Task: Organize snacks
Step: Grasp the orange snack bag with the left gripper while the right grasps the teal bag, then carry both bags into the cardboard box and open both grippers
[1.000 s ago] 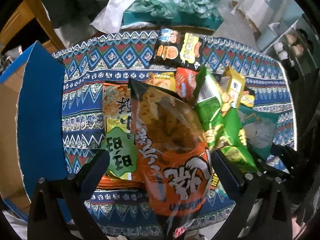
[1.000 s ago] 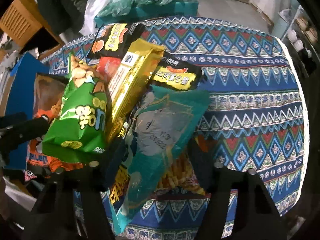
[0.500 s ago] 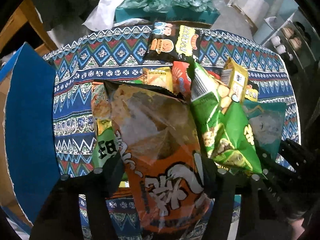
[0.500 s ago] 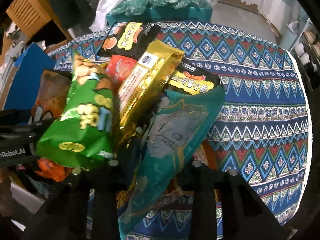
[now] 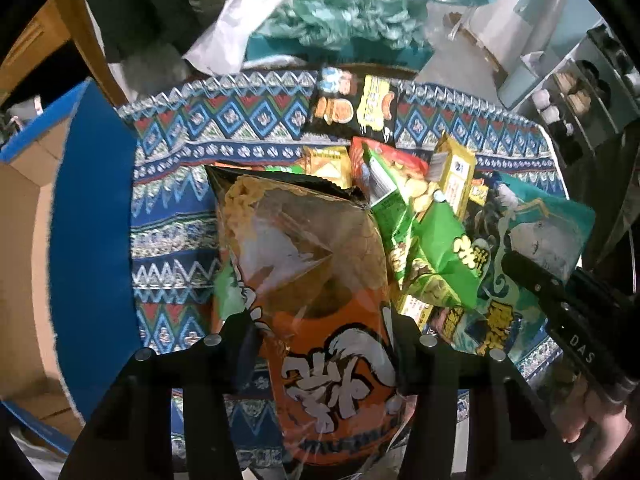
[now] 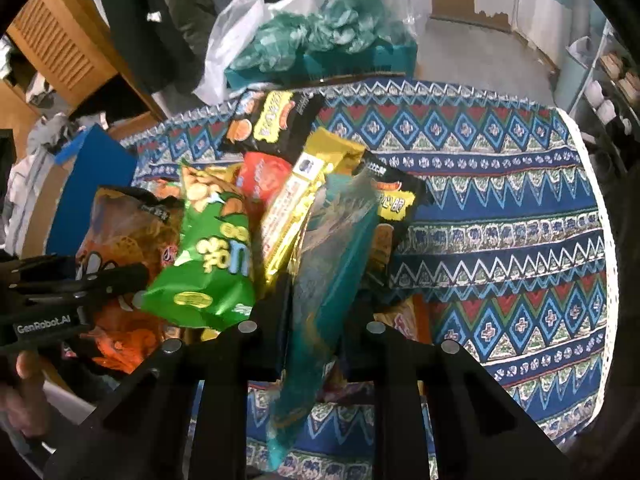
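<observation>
Patterned tablecloth (image 6: 500,216), left fingers (image 5: 256,344) pinching orange bag (image 5: 332,360), right fingers (image 6: 276,320) pinching teal bag (image 6: 320,300)

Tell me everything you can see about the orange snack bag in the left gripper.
The orange bag is a large glossy plastic pouch: orange lower half with bold white characters, a clear upper window showing golden fried pieces, and a dark crimped top edge. It is puffy and creased, lying lengthwise along the left gripper, whose jaws have just closed on its sides. It sits over the patterned cloth, its right edge against the green bag.
</observation>
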